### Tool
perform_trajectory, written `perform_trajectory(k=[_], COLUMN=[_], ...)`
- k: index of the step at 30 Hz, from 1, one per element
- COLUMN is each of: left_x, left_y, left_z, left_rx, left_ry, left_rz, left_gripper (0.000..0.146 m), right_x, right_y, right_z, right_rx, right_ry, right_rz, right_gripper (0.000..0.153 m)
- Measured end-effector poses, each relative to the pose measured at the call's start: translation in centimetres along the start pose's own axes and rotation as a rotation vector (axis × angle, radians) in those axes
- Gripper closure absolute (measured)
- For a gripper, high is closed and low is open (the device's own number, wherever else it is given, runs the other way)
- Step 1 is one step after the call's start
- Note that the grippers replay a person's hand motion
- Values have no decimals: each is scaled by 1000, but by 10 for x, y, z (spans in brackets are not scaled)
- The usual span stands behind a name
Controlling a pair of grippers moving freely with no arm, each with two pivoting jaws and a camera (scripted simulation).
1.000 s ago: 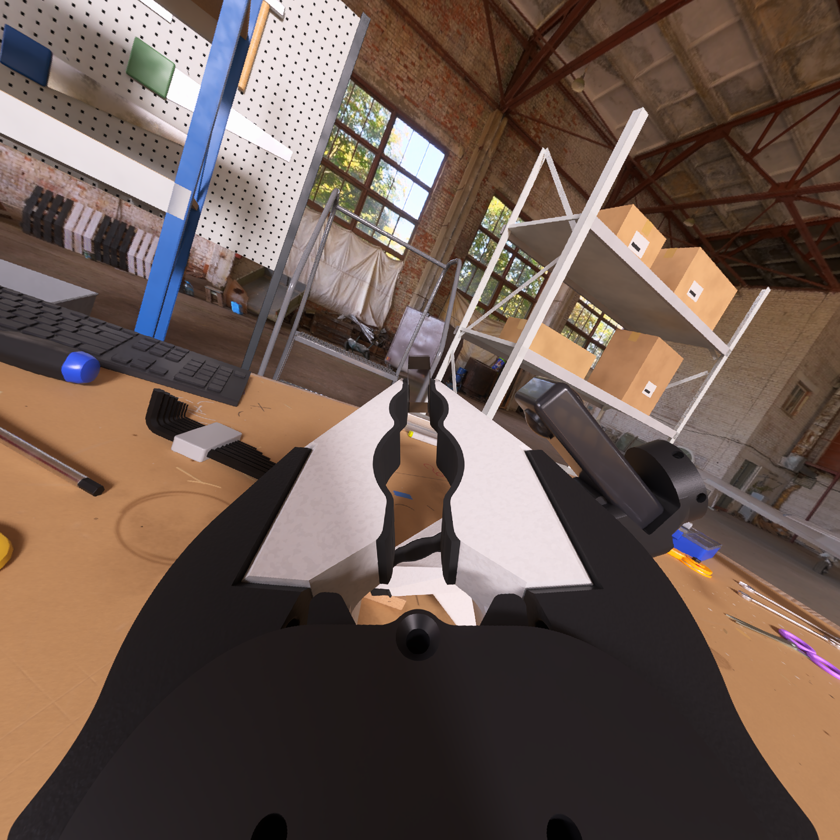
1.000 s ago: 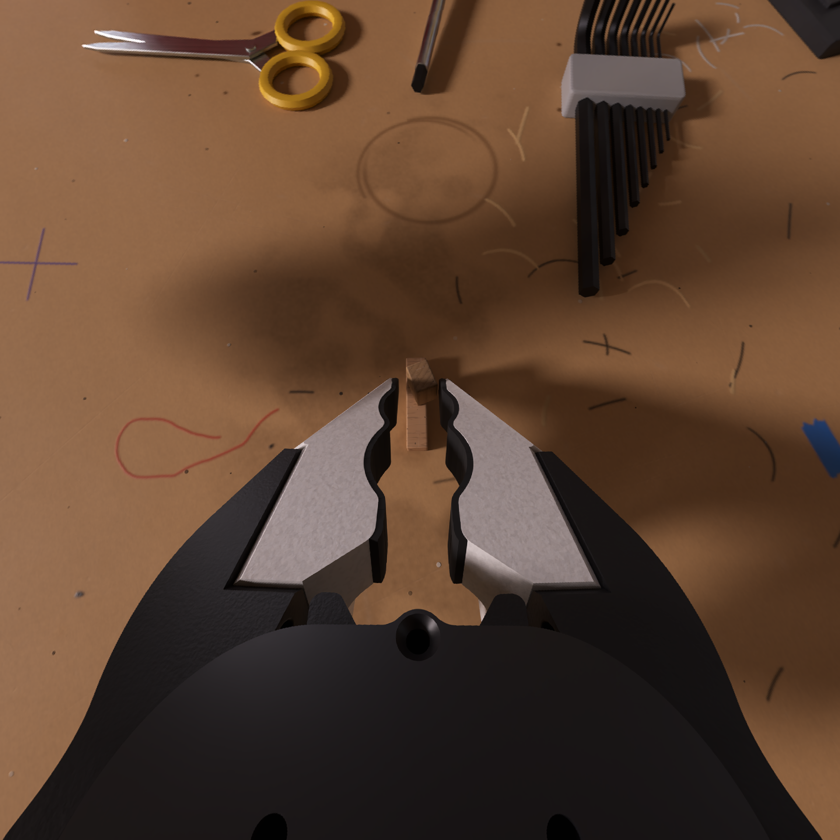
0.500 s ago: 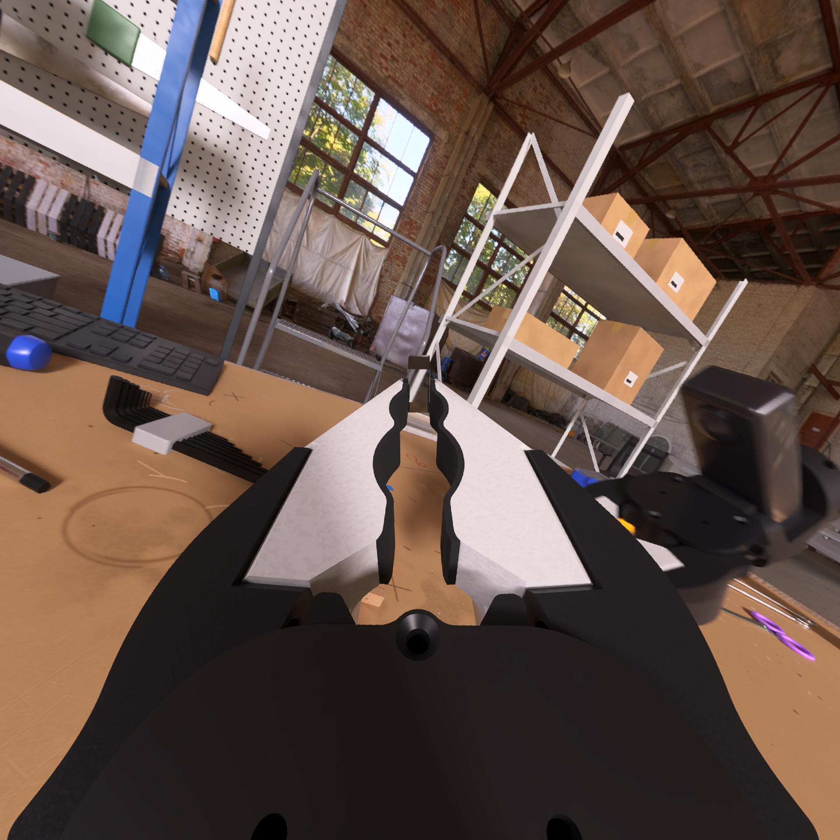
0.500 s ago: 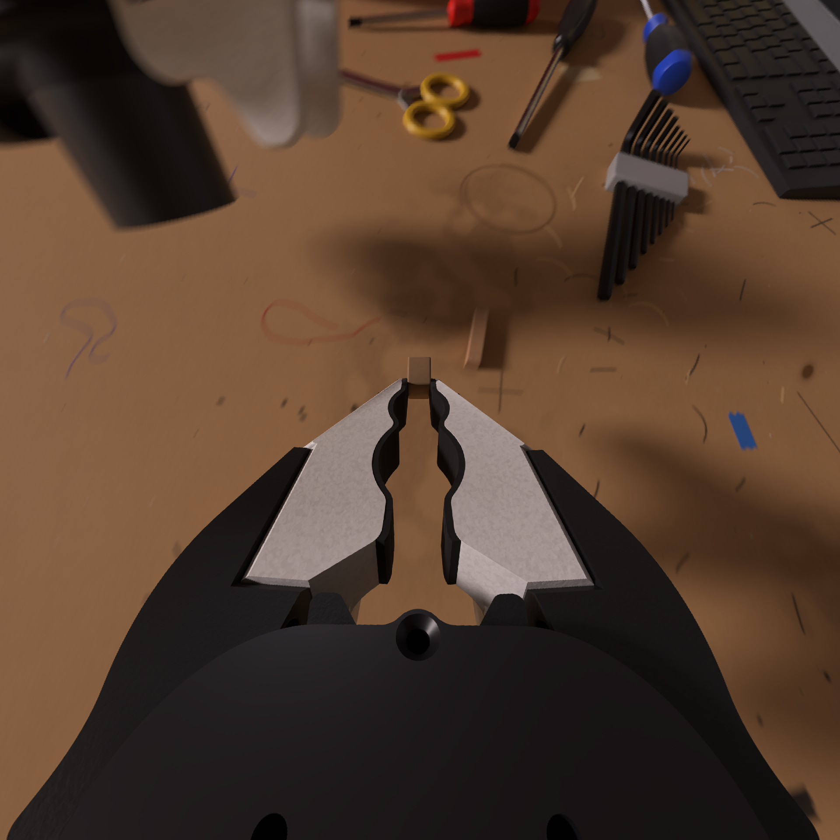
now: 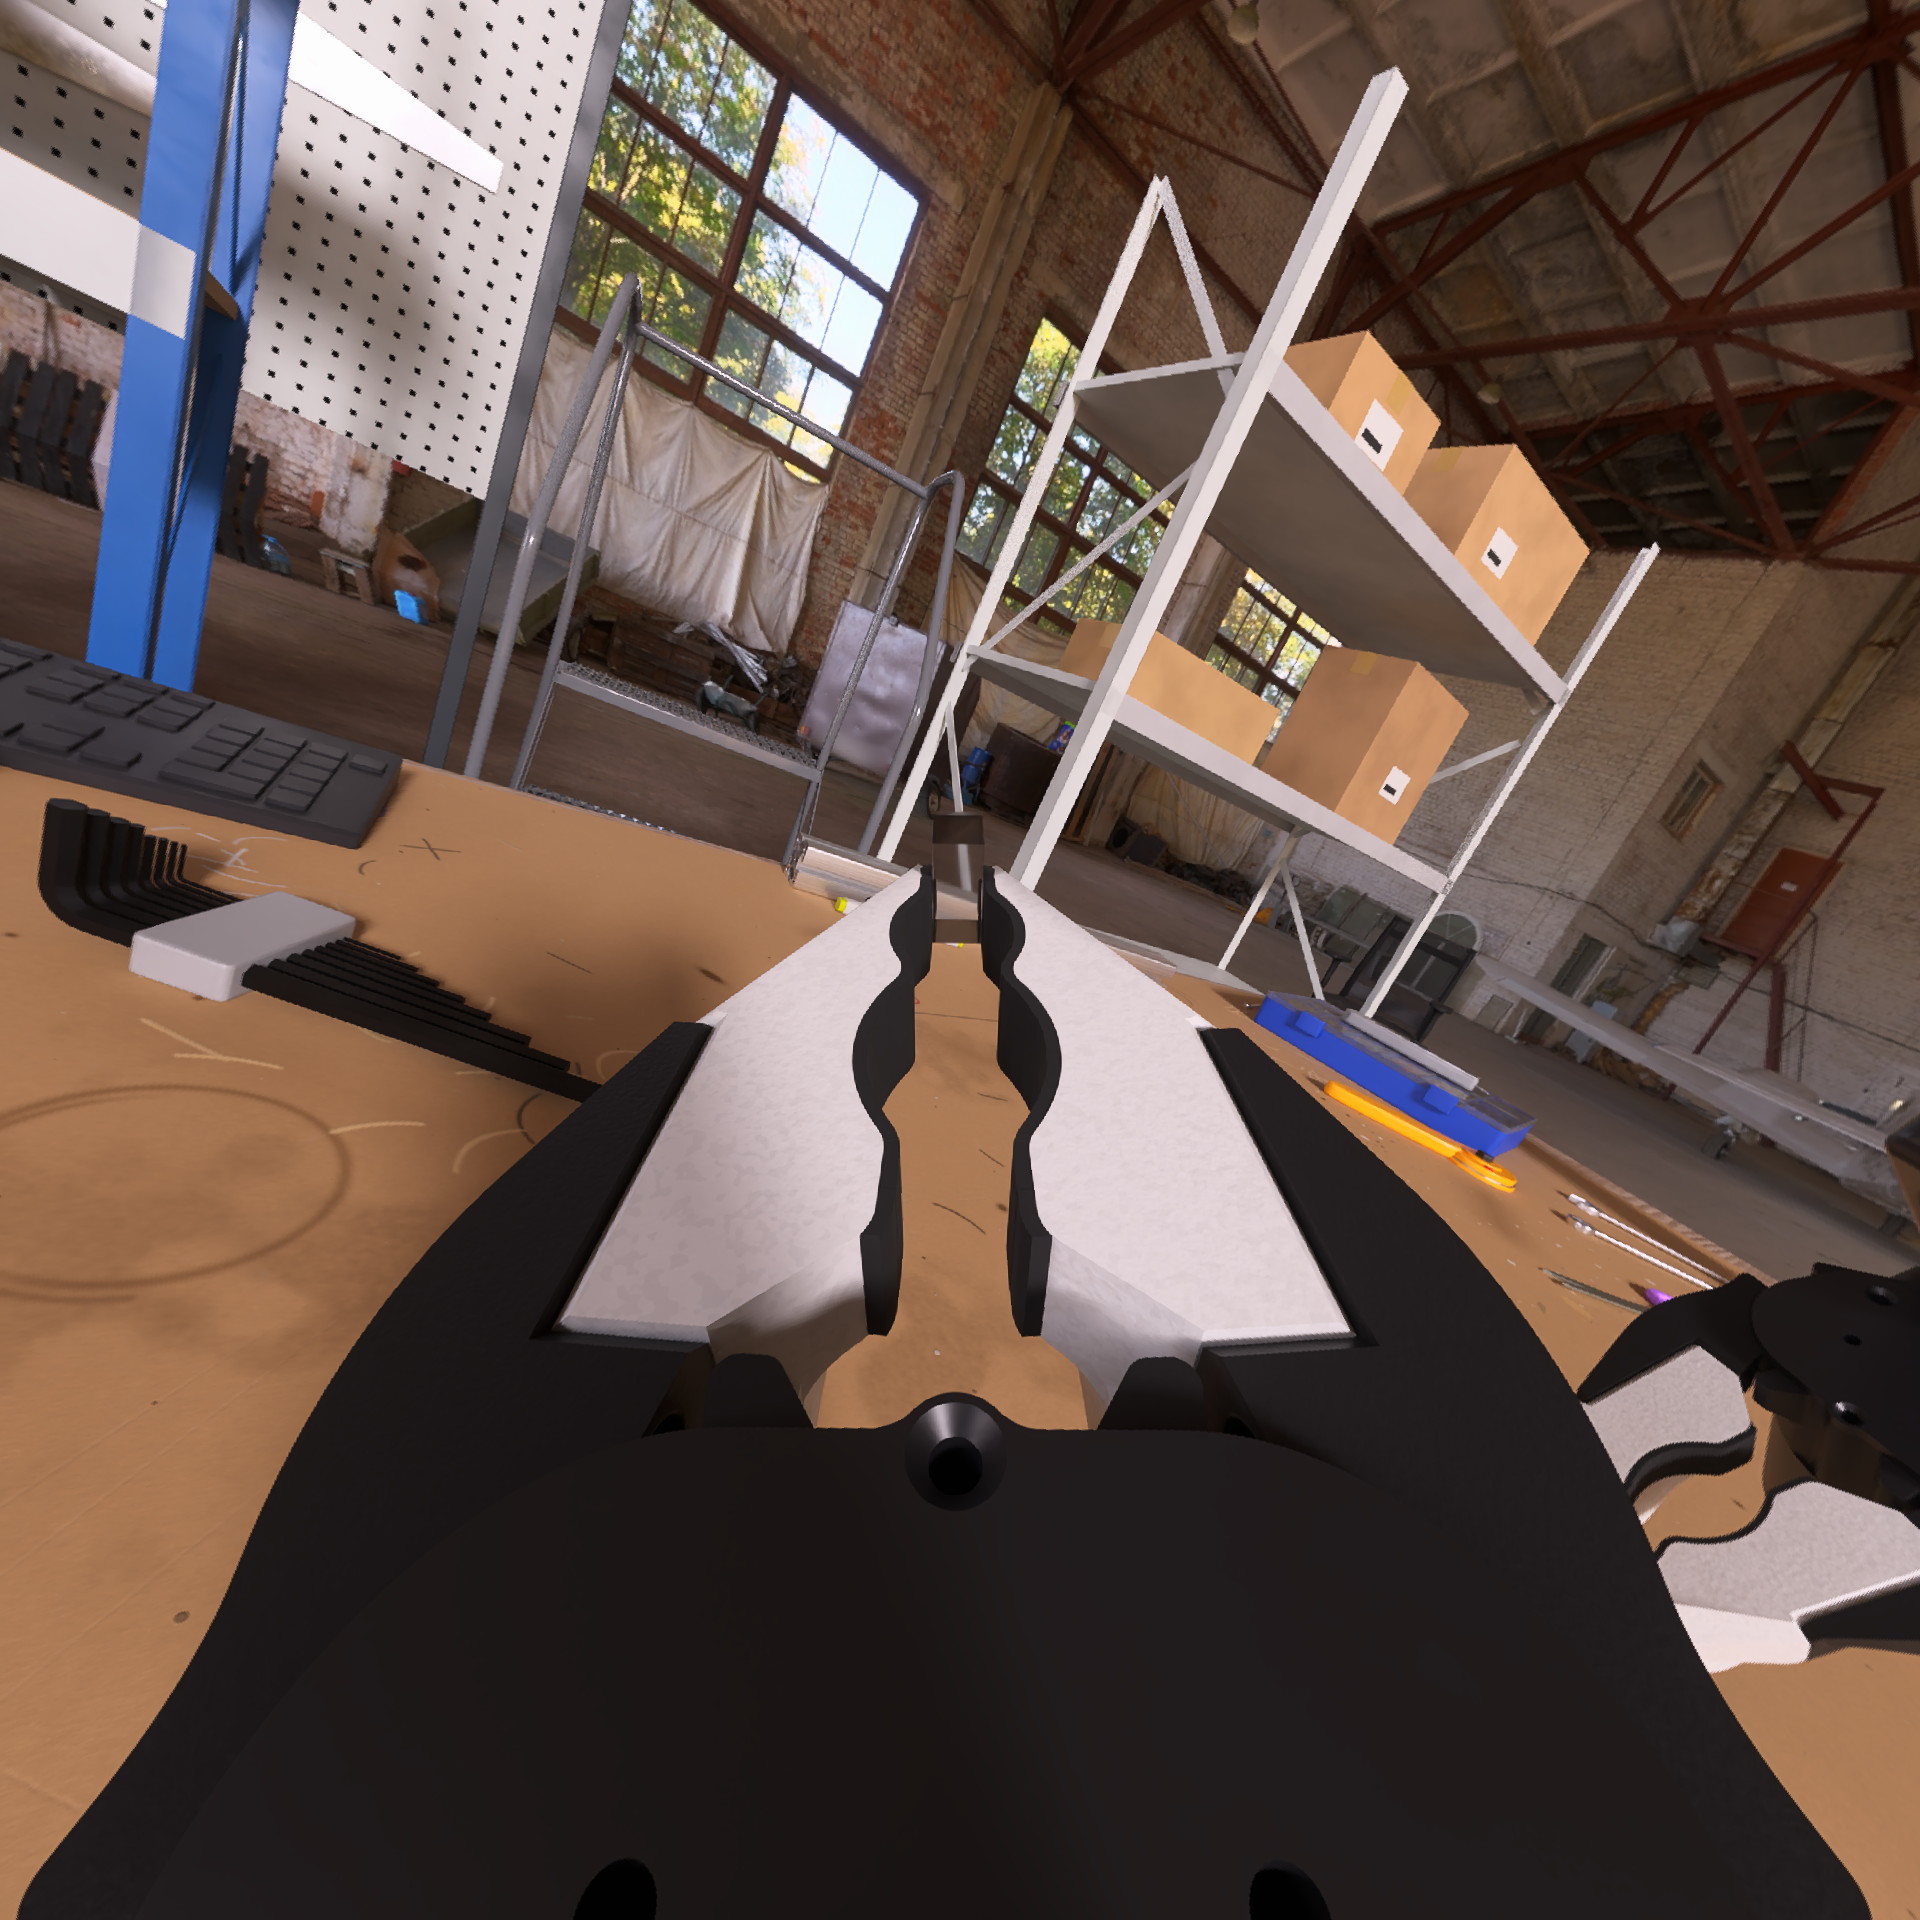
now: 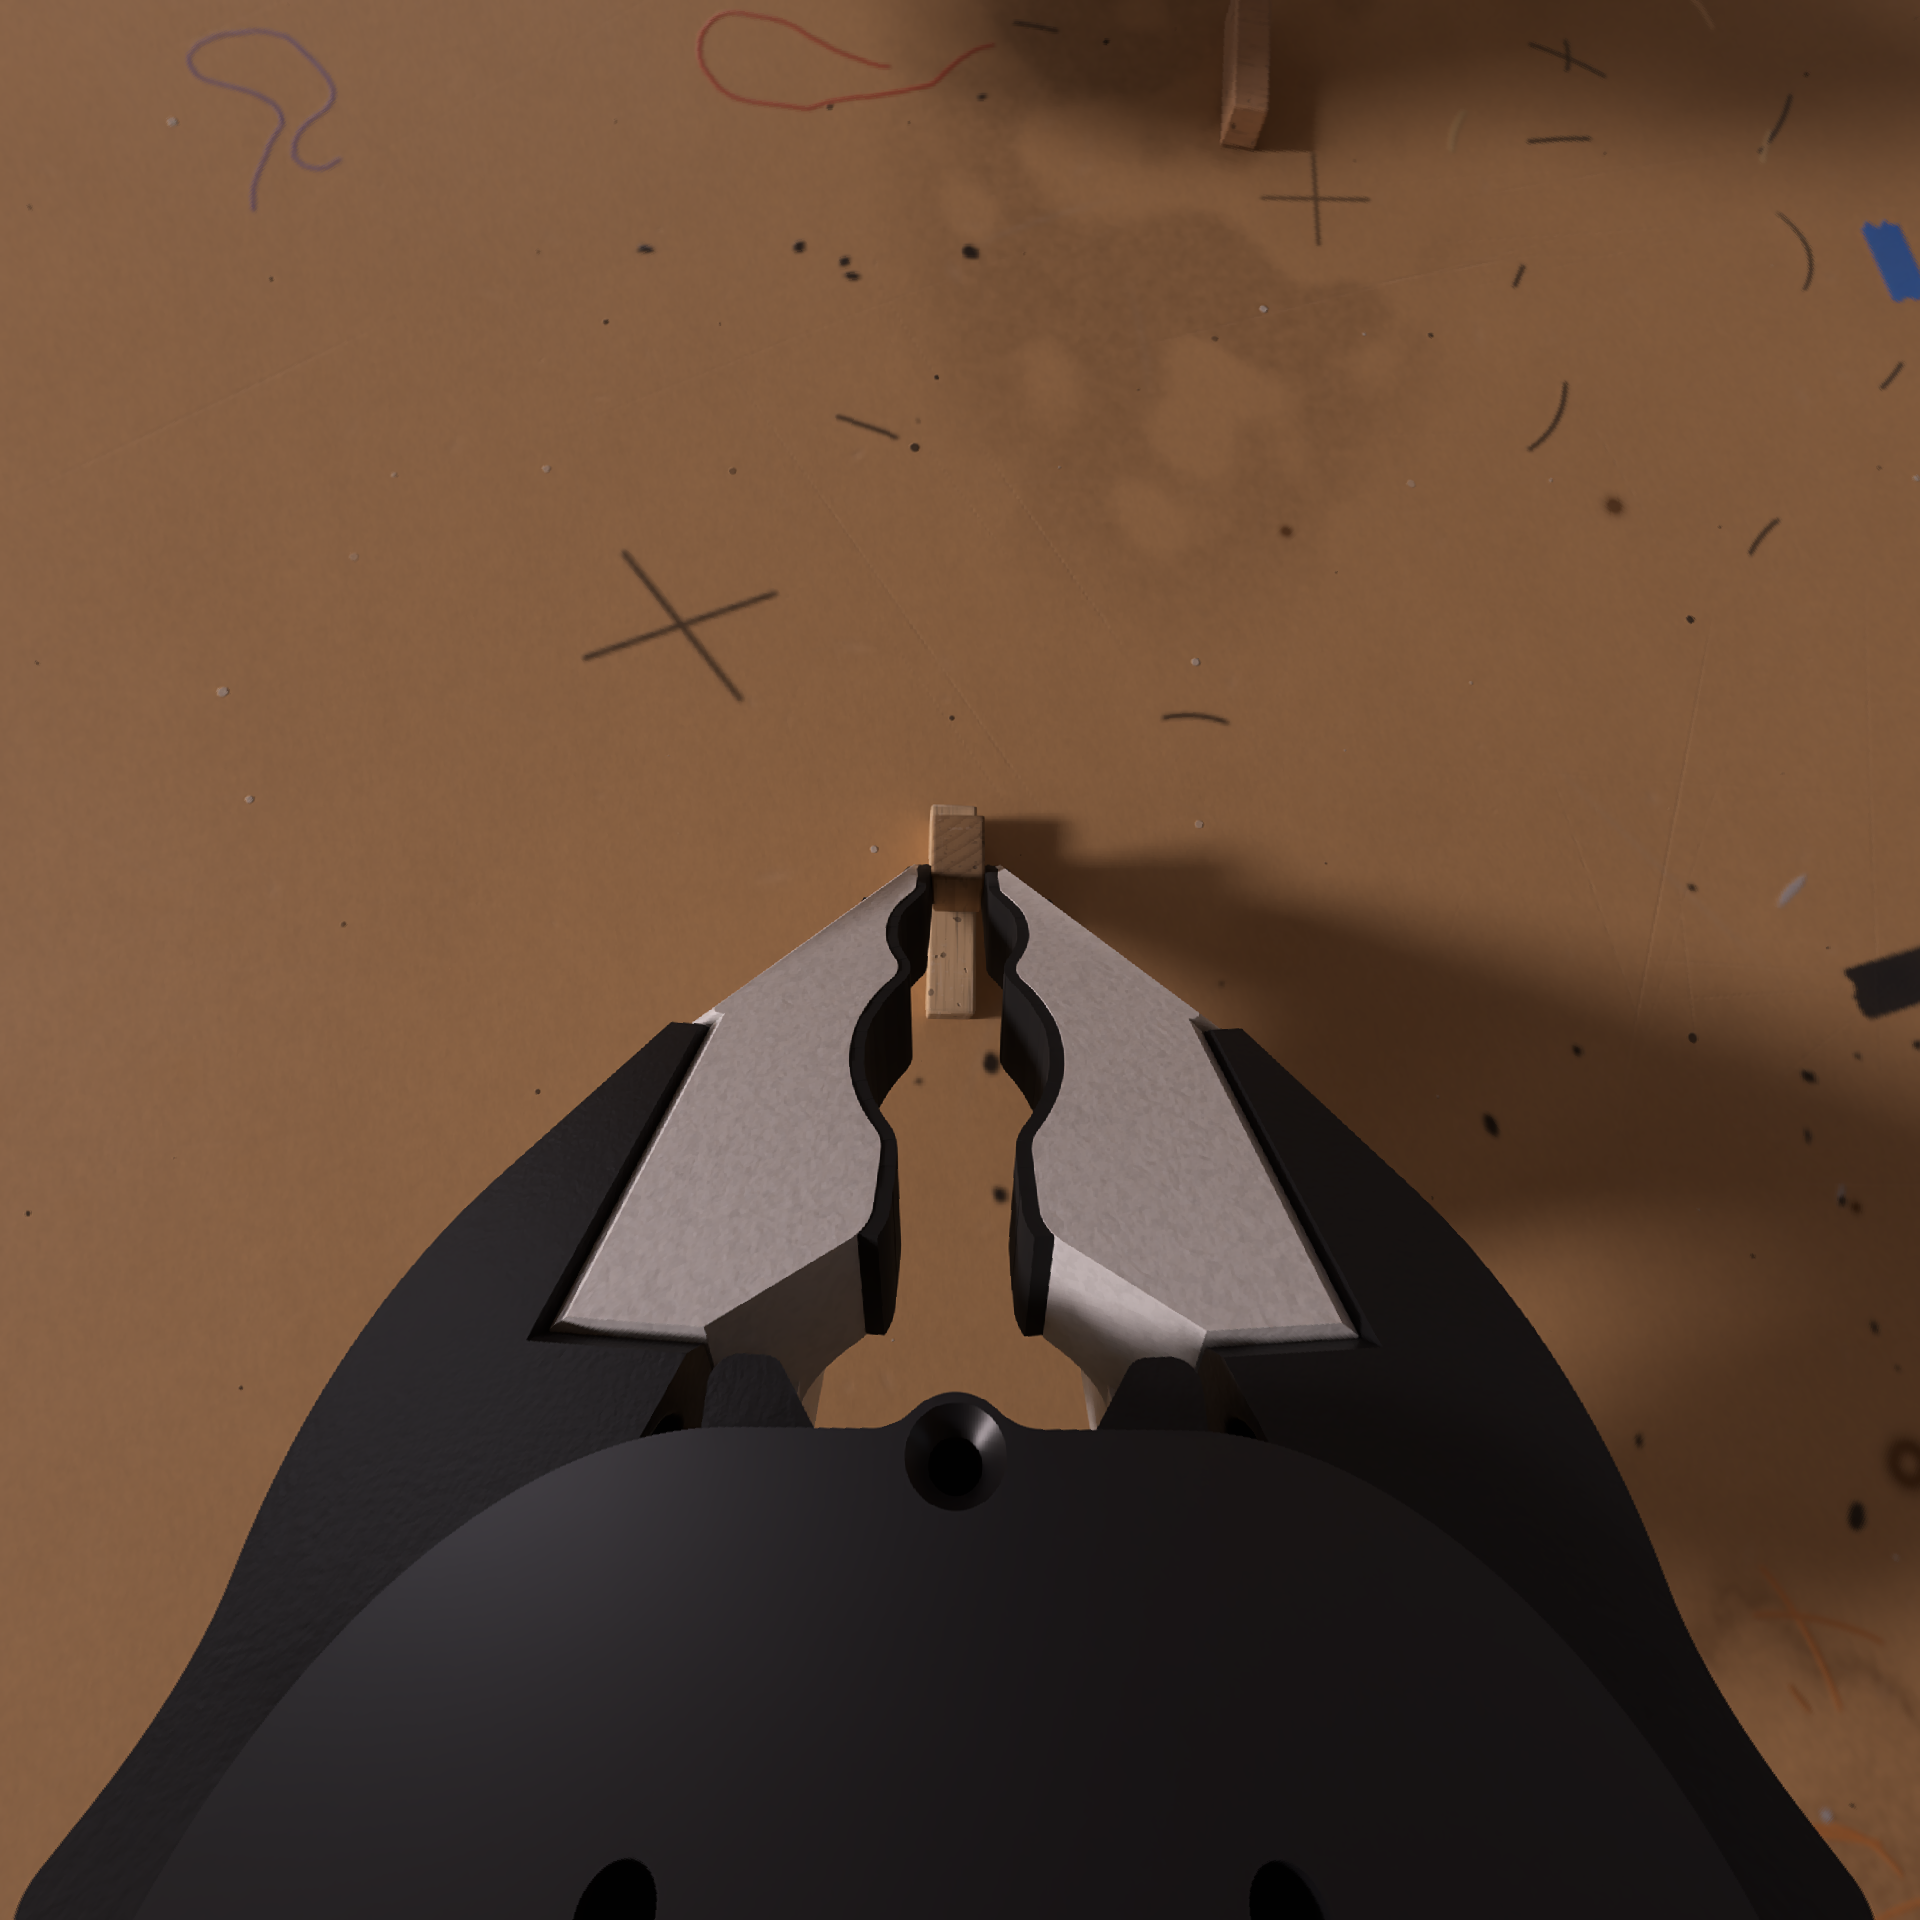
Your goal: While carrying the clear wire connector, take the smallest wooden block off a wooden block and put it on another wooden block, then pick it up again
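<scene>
My left gripper (image 5: 956, 896) is shut on the clear wire connector (image 5: 957, 854), which sticks out past its fingertips above the brown table. My right gripper (image 6: 956, 883) points down and is shut on the smallest wooden block (image 6: 956, 840). Right under it a longer wooden block (image 6: 953, 971) lies flat on the table, showing between the fingers. I cannot tell whether the small block touches it. Another wooden block (image 6: 1245, 88) lies farther off at the top of the right wrist view. The right gripper also shows at the lower right of the left wrist view (image 5: 1766, 1517).
A hex key set (image 5: 239, 945) and a black keyboard (image 5: 208, 748) lie at the left. A blue case (image 5: 1392, 1081) and small tools lie at the right table edge. Blue tape (image 6: 1891, 260) and a black strip (image 6: 1886, 982) are at the right.
My right gripper has carried the small block away from the first long block and down over a second one. The left gripper still holds the connector; its view has shifted right.
</scene>
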State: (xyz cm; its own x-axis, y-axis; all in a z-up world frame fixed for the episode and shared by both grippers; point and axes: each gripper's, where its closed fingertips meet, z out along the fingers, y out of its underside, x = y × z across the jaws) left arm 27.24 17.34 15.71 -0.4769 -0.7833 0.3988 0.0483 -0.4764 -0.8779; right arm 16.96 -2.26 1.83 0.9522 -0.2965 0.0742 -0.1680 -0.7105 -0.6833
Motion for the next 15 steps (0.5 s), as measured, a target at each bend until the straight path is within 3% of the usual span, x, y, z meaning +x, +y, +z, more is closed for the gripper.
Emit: perform_trajectory(k=[4,9,15], left_x=[-1,-1,5], left_y=[-1,-3,4], left_z=[-1,-4,-1], left_rx=[-6,0,-31], left_ry=[-4,0,56], left_rz=[12,-2,-52], left_gripper=[138,138,138], right_x=[4,1,-1], right_y=[0,-5,6], right_z=[0,-11,-6], right_rx=[12,76,77], right_ry=[22,41,84], right_rz=[14,103,158], right_gripper=[138,111,119])
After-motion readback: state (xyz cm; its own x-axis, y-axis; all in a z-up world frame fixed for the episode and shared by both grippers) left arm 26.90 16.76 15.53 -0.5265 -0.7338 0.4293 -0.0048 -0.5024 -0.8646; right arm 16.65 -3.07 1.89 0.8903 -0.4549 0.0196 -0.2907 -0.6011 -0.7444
